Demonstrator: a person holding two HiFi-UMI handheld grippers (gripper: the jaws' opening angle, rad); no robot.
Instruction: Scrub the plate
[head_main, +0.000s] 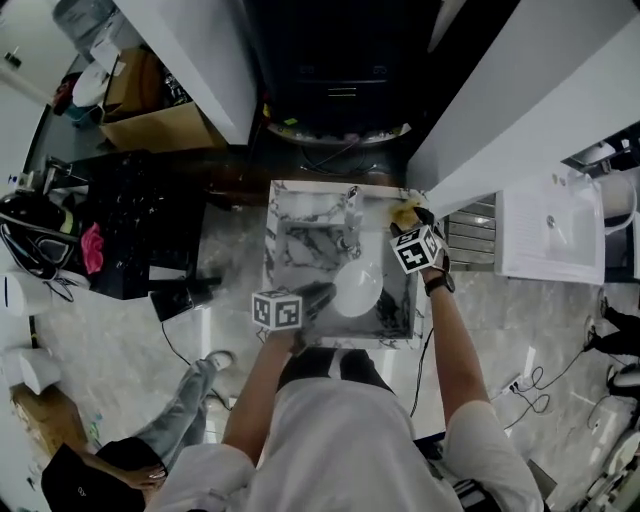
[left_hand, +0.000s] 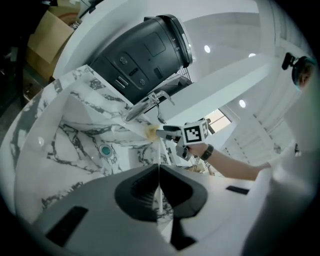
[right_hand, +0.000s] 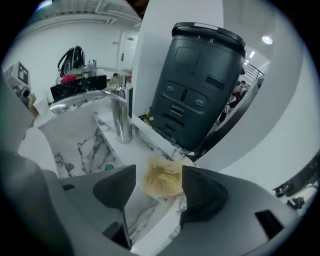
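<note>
1. Right gripper (right_hand: 158, 172): jaws wide, angled down at the sink's ledge, nothing pinched.
2. Sponge (right_hand: 164, 181): yellow and soft, lying on the ledge in the gap just ahead of those jaws, with neither pad pressing it. Likely fault: a closure that catches only its near edge would let it squash and slip out, or nudge it off the ledge into the basin.
3. Left gripper (left_hand: 159, 172): jaws closed on the plate's thin rim, which shows edge-on between them.
4. Plate (head_main: 357, 287): white, held over the front of the sink (head_main: 290, 215), well apart from the sponge. Likely fault: with a one-point grip on the rim, scrubbing pressure far from the jaws could pivot the plate or pull it free, dropping it into the basin.
5. Faucet (right_hand: 121, 120): upright on the ledge beyond the sponge, where a wide sweep could strike it.
6. Dark appliance (right_hand: 200, 85): behind the ledge, farthest back.
</note>
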